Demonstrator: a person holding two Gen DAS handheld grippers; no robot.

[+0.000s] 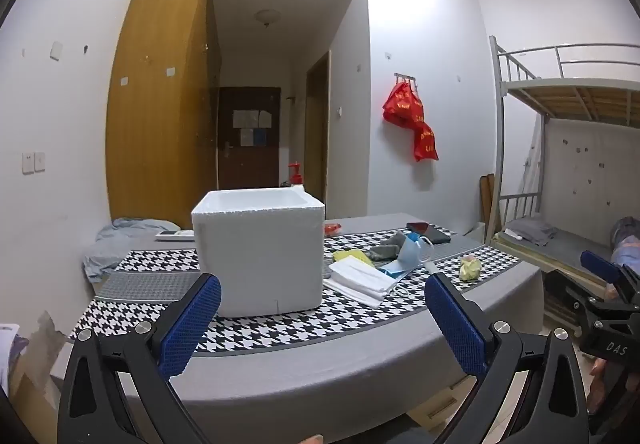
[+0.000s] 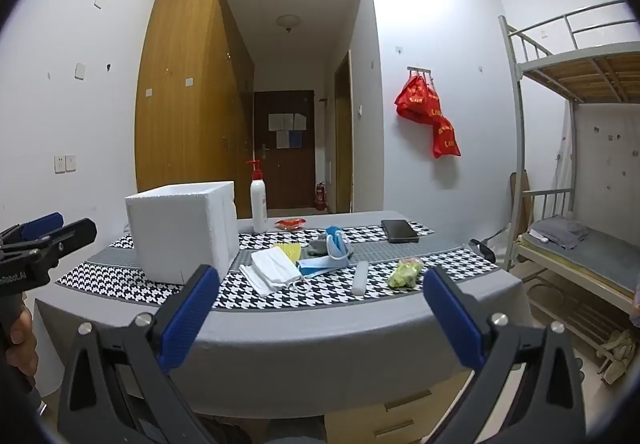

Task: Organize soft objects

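One white foam box [image 2: 184, 232] on table [image 2: 320, 340], left side; inside not visible. Right of it, 1 pump bottle [image 2: 259, 204] behind, then soft pile w/ 1 white cloth [image 2: 274, 269], 1 yellow cloth [image 2: 290, 249], 1 grey sock [image 2: 318, 246], 2 blue masks [image 2: 334, 244]. Then 1 phone [image 2: 399, 231], 1 yellow-green wad [image 2: 406, 273]. Left gripper [image 1: 322, 308] & right gripper [image 2: 320, 304]: both spread wide, nothing between.

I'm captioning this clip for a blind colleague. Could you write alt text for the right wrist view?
The right gripper, fingers wide open and empty, faces a table with a white foam box on its left and face masks, a yellow cloth and a phone to the box's right. The left gripper shows at the left edge.
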